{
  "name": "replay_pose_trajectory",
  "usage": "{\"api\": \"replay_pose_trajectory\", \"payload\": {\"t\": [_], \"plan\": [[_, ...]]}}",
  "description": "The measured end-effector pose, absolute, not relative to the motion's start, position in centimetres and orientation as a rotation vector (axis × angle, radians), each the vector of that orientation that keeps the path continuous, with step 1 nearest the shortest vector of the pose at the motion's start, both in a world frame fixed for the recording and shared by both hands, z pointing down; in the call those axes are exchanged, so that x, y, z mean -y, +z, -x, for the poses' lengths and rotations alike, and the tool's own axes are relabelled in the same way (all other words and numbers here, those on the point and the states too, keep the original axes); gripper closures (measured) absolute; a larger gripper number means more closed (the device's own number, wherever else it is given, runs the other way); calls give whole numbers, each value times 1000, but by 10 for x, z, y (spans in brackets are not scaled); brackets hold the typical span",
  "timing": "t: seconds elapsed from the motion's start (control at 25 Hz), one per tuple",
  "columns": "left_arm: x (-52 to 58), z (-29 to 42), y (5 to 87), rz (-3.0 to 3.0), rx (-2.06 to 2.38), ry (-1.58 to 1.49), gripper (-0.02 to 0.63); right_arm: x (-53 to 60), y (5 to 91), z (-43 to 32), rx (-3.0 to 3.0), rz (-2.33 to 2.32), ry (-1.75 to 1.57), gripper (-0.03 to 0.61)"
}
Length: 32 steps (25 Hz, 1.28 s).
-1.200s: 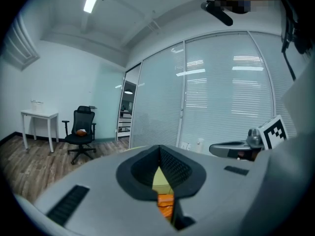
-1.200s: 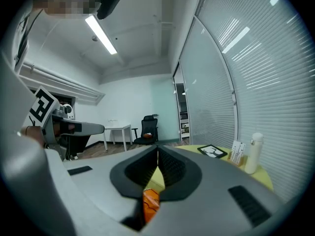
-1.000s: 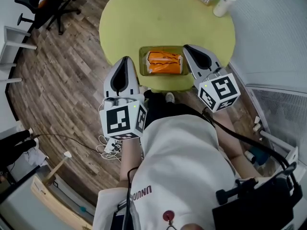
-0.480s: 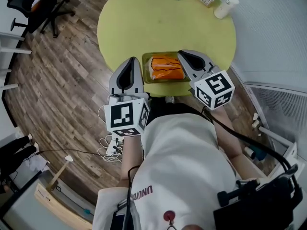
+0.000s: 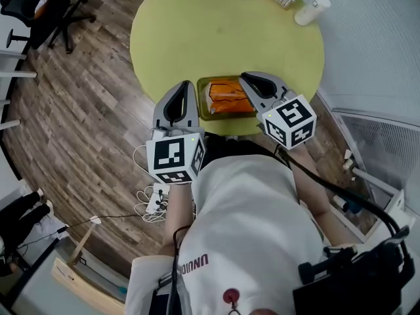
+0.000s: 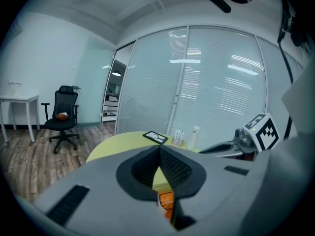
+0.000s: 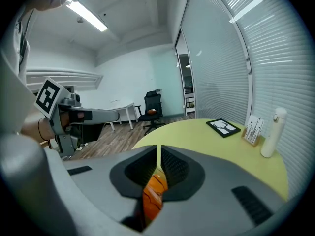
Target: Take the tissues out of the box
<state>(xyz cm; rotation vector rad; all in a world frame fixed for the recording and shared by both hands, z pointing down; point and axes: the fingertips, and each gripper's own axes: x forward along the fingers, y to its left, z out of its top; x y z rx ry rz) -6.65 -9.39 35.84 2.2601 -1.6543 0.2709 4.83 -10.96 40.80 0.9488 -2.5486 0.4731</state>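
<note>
Round yellow-green tabletop (image 5: pixel 197 31) seen from above, over a wooden floor; at its near edge sits a shallow olive-green box (image 5: pixel 202 104) holding an orange tissue packet (image 5: pixel 228 97); the grey left gripper (image 5: pixel 186 85) hovers just left of the box, jaws together, empty; the grey right gripper (image 5: pixel 244 79) hangs at the box's right side, jaws closed on nothing; a white bottle (image 5: pixel 310 10) stands far right.

The tissue box (image 5: pixel 202 101) is a shallow, open-topped, olive-green rectangle. It sits flat at the near edge of the round yellow-green table (image 5: pixel 223 31), with its long side running along that edge. An orange tissue pack (image 5: pixel 230 97) lies flat inside and fills most of the box. Its wrapper is wrinkled and marked with pale streaks.
</note>
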Motion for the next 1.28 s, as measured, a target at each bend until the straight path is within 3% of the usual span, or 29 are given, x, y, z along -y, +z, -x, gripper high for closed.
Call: {"api": "replay_pose_trajectory", "payload": {"t": [0.12,0.28,0.44,1.28], "plan": [[99,67,362,-2263,1632,276,600,110,413,-45,2535,-921,468,552],[105,69,365,-2268,1607,271,600,106,421,-36,2518,-827,472,465],[109,66,367,-2283,1583,267,600,100,434,-32,2475,-734,449,432],[119,80,378,-2246,1569,244,600,76,498,-13,2247,-399,322,397]]}}
